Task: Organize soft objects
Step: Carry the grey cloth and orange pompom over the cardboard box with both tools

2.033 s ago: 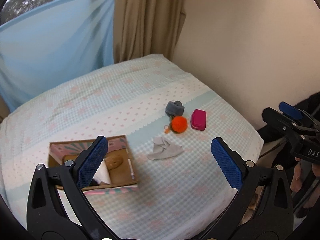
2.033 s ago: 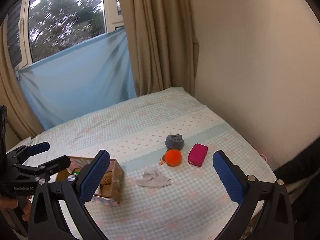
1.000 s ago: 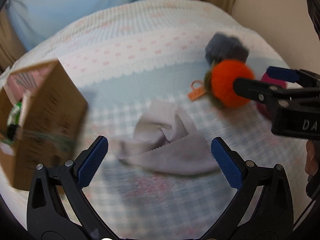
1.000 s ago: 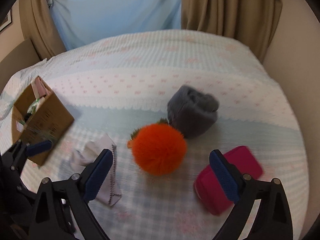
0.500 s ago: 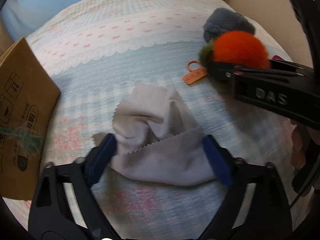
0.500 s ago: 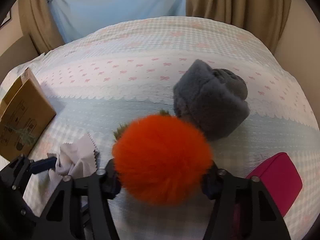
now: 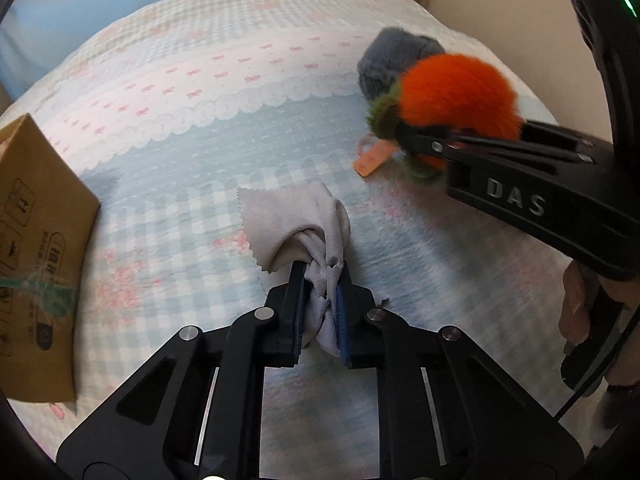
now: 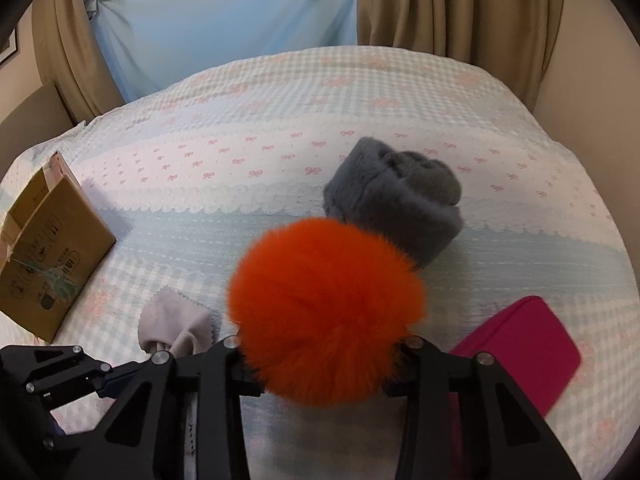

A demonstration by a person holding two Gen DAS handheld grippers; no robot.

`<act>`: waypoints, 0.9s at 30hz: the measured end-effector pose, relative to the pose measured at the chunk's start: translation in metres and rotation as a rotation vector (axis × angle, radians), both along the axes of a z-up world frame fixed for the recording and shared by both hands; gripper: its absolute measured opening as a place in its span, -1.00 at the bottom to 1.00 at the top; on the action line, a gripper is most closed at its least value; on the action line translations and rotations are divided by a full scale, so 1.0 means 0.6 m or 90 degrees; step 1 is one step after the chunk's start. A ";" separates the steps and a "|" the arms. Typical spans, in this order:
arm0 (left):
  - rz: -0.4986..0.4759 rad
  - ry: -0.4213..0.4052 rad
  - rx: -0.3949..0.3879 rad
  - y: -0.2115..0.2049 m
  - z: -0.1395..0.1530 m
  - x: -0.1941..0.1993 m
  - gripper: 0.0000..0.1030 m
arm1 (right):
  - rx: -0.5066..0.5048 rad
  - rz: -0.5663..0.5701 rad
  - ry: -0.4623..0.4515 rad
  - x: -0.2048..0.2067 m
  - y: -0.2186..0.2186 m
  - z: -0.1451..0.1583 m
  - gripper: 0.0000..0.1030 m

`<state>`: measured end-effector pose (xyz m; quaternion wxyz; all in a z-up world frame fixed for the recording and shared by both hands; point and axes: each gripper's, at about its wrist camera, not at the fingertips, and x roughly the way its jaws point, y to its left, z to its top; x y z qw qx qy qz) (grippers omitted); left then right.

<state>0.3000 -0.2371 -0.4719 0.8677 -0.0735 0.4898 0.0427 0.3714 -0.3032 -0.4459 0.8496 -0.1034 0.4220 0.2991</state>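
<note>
Now cloth [image 7: 304, 220] pinched in left tool [image 7: 320, 308]

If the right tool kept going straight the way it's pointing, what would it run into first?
The right tool is already shut on the orange pom-pom, its jaws having just been closing on it. Straight on, the pom-pom would probably meet the grey plush roll just beyond, though depth is uncertain.

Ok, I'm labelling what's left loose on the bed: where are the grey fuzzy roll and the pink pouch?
grey fuzzy roll [image 8: 394, 196], right wrist view, middle of its fuzzy side.
pink pouch [image 8: 524, 344], right wrist view, middle of its flat top.
</note>
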 end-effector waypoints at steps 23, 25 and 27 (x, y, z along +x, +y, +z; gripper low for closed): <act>-0.016 -0.112 -0.019 0.136 0.362 -0.107 -0.78 | 0.043 -0.101 -0.071 -0.154 0.030 0.362 -0.30; -0.013 -0.115 -0.019 0.168 0.398 -0.132 -0.78 | 0.048 -0.105 -0.070 -0.165 0.037 0.376 -0.30; -0.010 -0.119 -0.014 0.201 0.427 -0.151 -0.78 | 0.074 -0.114 -0.059 -0.199 0.066 0.420 -0.30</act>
